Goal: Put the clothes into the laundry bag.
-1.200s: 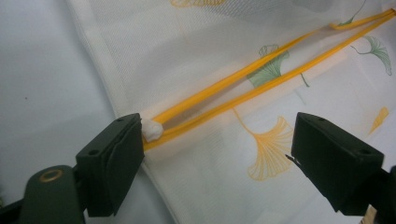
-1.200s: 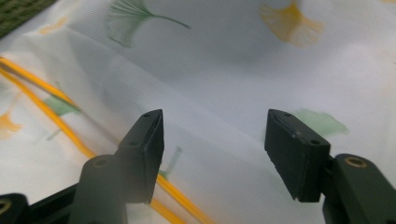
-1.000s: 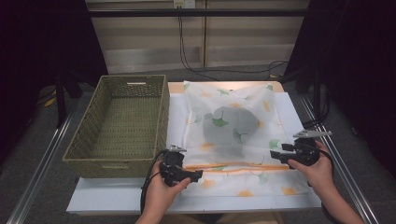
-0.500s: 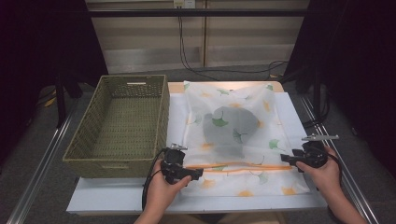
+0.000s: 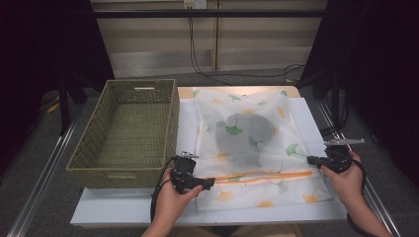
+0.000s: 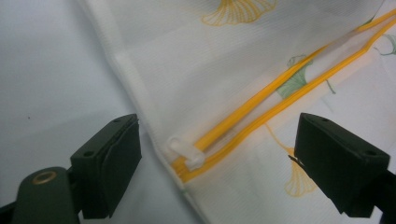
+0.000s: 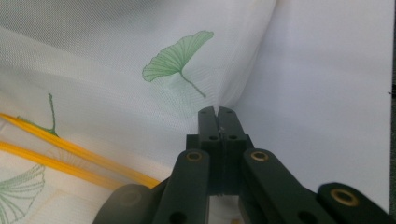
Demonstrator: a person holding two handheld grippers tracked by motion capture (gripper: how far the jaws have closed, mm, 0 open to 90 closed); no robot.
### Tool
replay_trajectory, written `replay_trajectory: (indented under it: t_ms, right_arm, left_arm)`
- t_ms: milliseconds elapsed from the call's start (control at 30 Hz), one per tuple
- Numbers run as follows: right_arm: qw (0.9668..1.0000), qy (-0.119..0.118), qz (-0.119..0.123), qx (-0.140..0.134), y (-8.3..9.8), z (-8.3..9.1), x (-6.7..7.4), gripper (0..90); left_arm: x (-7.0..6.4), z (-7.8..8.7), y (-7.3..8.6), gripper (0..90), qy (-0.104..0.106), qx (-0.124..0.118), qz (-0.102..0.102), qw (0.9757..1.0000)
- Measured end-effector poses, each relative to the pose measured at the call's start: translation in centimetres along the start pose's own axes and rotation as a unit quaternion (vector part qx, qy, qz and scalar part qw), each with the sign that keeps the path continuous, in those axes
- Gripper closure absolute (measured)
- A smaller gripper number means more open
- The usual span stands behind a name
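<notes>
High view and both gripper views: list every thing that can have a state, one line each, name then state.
Mesh laundry bag: lying flat on the table, a dark garment inside.
Orange zipper: zipped shut, its white pull at the end by the left gripper.
Wicker basket: empty.
Left gripper: open, jaws astride the zipper pull.
Right gripper: shut, having just closed on the bag's edge.
</notes>
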State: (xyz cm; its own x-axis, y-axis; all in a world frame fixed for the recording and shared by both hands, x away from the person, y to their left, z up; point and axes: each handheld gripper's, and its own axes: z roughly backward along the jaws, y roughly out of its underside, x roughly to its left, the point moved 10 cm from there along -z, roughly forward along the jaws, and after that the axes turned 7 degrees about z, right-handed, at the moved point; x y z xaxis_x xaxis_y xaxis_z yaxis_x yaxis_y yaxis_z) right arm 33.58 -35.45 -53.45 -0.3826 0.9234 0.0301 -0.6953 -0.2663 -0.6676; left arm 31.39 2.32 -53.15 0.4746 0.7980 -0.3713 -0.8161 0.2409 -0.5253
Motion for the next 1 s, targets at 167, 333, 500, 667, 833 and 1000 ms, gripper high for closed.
replay_trajectory:
  t_ms: [167, 333, 500, 667, 833, 1000]
  right_arm:
    - [0.9999, -0.003, -0.010, -0.007, 0.1, -0.1, -0.3, 90.0]
    - [1.0000, -0.002, -0.003, -0.005, 0.1, 0.0, -0.2, 90.0]
    - [1.0000, 0.000, -0.004, -0.007, 0.1, 0.0, 0.1, 90.0]
    - [0.9999, -0.007, -0.008, -0.010, 0.1, 0.1, 0.3, 90.0]
    - [0.9997, -0.010, -0.008, -0.022, -0.5, 0.3, 0.7, 78.8]
    - [0.9994, -0.013, 0.001, -0.032, -1.1, 0.6, 1.6, 70.4]
  left_arm:
    - [-0.1, 0.0, 0.4, 15.5, 0.000, 0.009, 0.002, 1.0000]
    - [0.1, 0.3, 1.1, 17.2, -0.005, 0.016, -0.001, 0.9999]
    - [0.2, 0.3, 1.9, 22.3, -0.011, 0.019, 0.001, 0.9998]
    - [0.3, 0.5, 2.0, 38.5, -0.019, 0.016, 0.001, 0.9997]
    - [0.5, 0.6, 2.1, 61.5, -0.036, 0.025, 0.010, 0.9990]
    - [0.7, 0.6, 2.2, 73.9, -0.043, 0.028, 0.026, 0.9984]
